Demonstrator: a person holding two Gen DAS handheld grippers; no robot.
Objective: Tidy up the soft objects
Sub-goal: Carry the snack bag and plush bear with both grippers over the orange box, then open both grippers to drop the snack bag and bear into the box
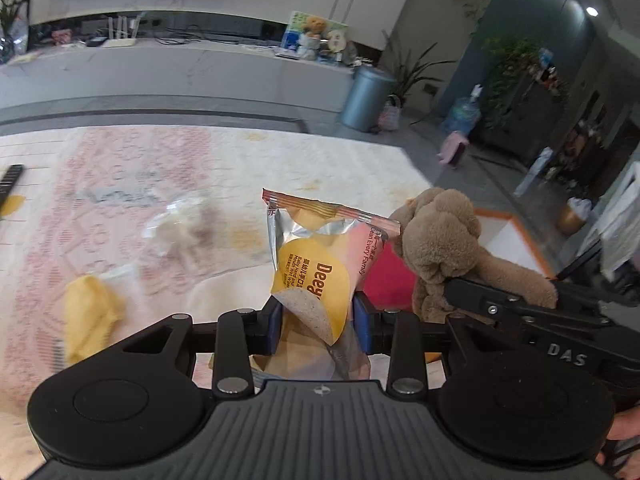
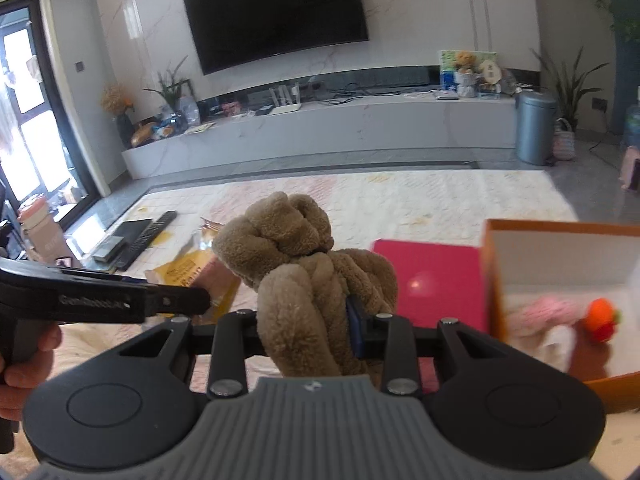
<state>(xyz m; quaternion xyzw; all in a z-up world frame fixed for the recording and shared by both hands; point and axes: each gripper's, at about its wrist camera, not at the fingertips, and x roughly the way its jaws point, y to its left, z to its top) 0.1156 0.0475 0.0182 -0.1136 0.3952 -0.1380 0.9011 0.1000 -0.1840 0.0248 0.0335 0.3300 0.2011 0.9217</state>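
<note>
The left hand-held gripper (image 1: 318,322) is clamped on a yellow wet-wipes pack (image 1: 316,268), pinching its lower end so the crumpled foil top stands up clear of the surface below, which looks like a grip chosen for carrying rather than sliding. The right hand-held gripper (image 2: 310,330) is closed around a brown plush toy (image 2: 304,260), squeezing the limbs so the head bulges above the fingers; being soft, it should drop without bouncing. Both loads hang above a pale patterned rug (image 1: 132,168), side by side and nearly touching, so the two tools crowd each other. To the right sits an open orange-edged box (image 2: 494,272), white inside and already holding a pink soft item (image 2: 536,314) and an orange one (image 2: 600,318), which I judge to be the collecting place. A red flat panel (image 2: 436,276) lies just beside its near wall. The box wall is the edge to clear; room inside looks ample toward its nearer part.
</note>
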